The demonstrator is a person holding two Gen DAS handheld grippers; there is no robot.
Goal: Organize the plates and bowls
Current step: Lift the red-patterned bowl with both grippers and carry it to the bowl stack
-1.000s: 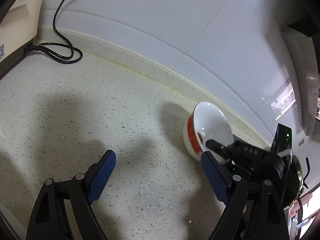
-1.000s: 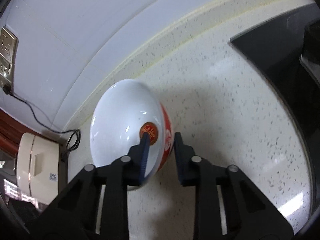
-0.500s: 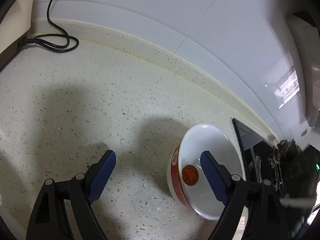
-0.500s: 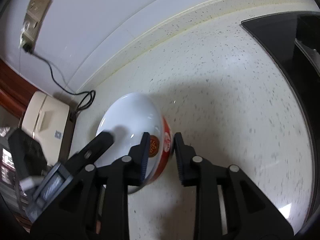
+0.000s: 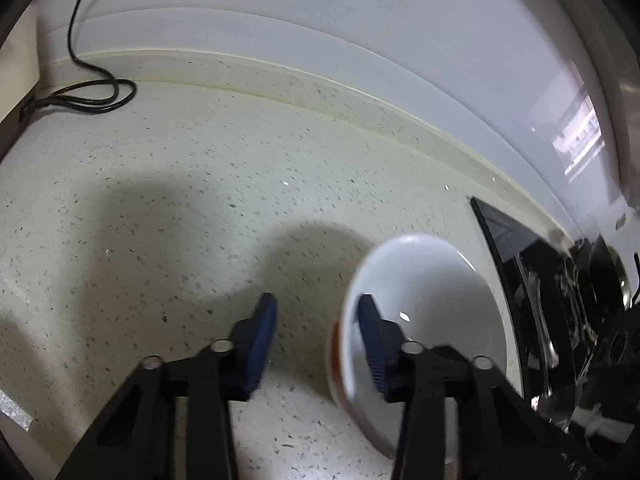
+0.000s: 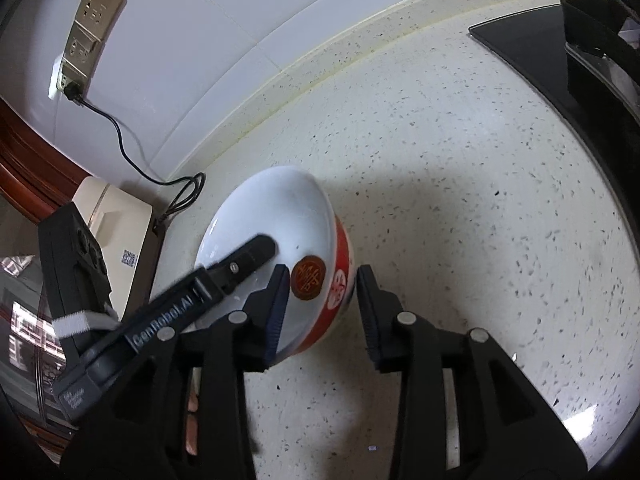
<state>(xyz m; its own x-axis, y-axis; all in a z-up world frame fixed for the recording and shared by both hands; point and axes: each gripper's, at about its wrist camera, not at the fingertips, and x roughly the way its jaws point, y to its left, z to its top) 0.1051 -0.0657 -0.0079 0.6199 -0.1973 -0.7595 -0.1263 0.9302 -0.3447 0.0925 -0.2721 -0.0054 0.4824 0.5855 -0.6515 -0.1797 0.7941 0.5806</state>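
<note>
A bowl [image 6: 280,208], white inside and red outside with a round brown emblem, tilts on the speckled counter. In the right wrist view my right gripper [image 6: 323,276] straddles its near rim. Its jaws are opening: one pad is inside the bowl and the other stands clear of the red wall. In the left wrist view the bowl [image 5: 432,300] lies to the right. My left gripper [image 5: 316,304] is closing across the rim, with one pad inside the bowl and the outer pad short of the wall. Its black finger [image 6: 240,260] shows inside the bowl.
A black cable [image 5: 92,96] coils by the backsplash and runs up to a wall socket [image 6: 88,32]. A beige appliance [image 6: 112,216] stands at the counter's left end. A black glass cooktop [image 6: 540,48] borders the counter on the right. The white wall runs close behind.
My left jaws have narrowed from wide open, and one finger has moved inside the bowl. My right jaws have spread off the bowl wall they were pinching.
</note>
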